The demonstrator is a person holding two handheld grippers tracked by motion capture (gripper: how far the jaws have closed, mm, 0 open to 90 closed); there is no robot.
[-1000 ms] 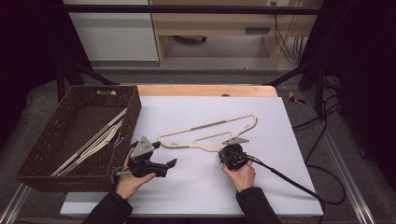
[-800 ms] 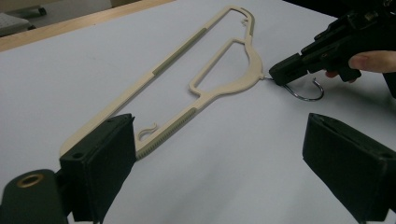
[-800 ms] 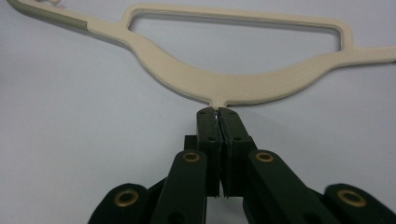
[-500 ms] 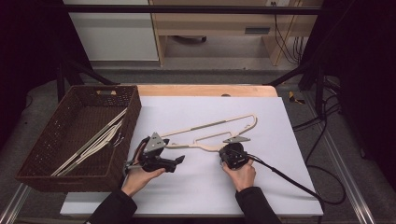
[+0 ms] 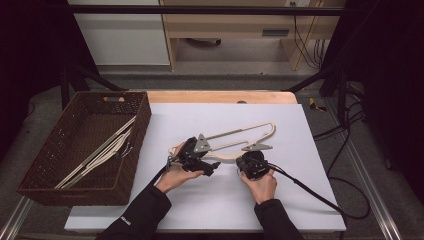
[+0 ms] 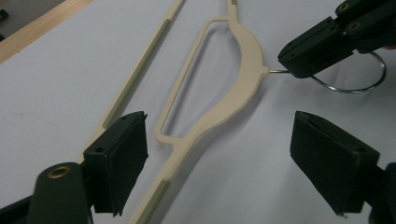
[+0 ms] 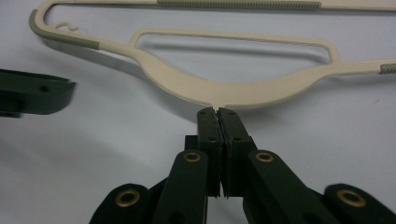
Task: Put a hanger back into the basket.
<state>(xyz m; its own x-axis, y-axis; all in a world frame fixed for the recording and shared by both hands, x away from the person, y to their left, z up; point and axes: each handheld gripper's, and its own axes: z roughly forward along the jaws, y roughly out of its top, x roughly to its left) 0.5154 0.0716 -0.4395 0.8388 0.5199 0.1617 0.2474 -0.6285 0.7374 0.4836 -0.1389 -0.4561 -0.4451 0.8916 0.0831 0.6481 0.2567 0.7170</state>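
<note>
Your right hand-held gripper (image 7: 217, 112) clamped on the cream plastic hanger's (image 7: 196, 88) metal hook, your left hand-held gripper (image 6: 219, 154) apart and just closing, hanger arm between its jaws, white counter (image 5: 310, 200) beneath

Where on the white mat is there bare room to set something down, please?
The mat is bare along its near edge right of the right hand, and across the far strip between the hanger and the wooden table edge. It is crowded mid-mat around both grippers, and the basket holds more hangers.
</note>
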